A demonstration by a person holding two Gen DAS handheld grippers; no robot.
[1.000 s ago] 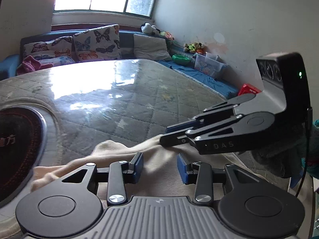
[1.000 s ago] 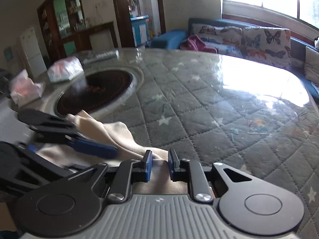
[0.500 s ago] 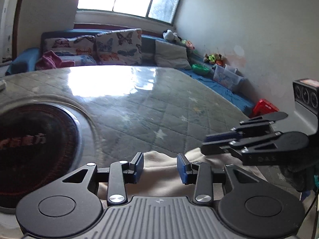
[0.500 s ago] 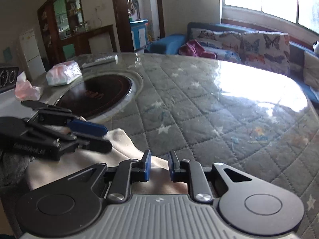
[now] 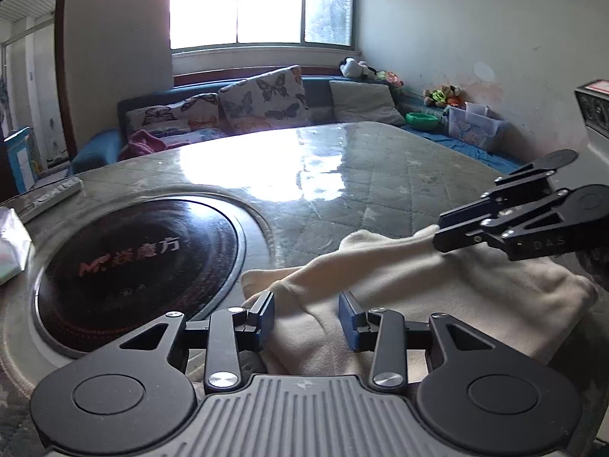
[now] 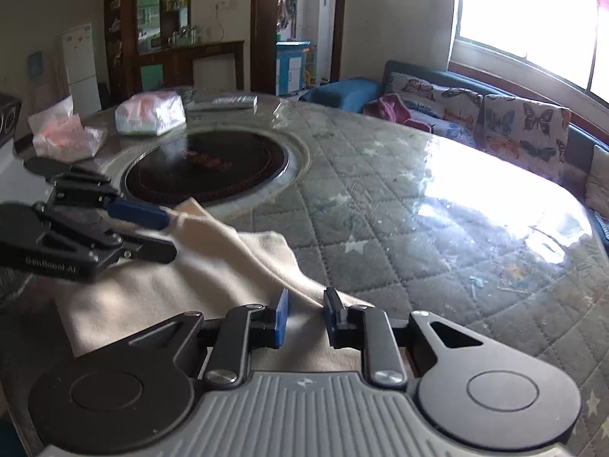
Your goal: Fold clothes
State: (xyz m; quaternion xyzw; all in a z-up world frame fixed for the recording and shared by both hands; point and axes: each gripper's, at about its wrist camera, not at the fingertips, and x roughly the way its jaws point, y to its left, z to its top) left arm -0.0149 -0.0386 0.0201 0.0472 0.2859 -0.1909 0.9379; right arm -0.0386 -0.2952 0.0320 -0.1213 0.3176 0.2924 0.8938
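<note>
Cream garment point(image 5: 437, 289) lies on the quilted surface point(image 5: 342, 190), ridge running between both jaws. Left gripper point(image 5: 306, 318) spread, cloth loose between; right gripper point(image 6: 304, 318) opening, fold between, nearer the raised corner.

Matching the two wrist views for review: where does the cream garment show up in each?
Left wrist view: the cream garment lies low and right of centre, just right of the round black hob.
Right wrist view: the cream garment lies low and left of centre, in front of the hob.
Shared landmark: the butterfly-print cushions under the window.
</note>
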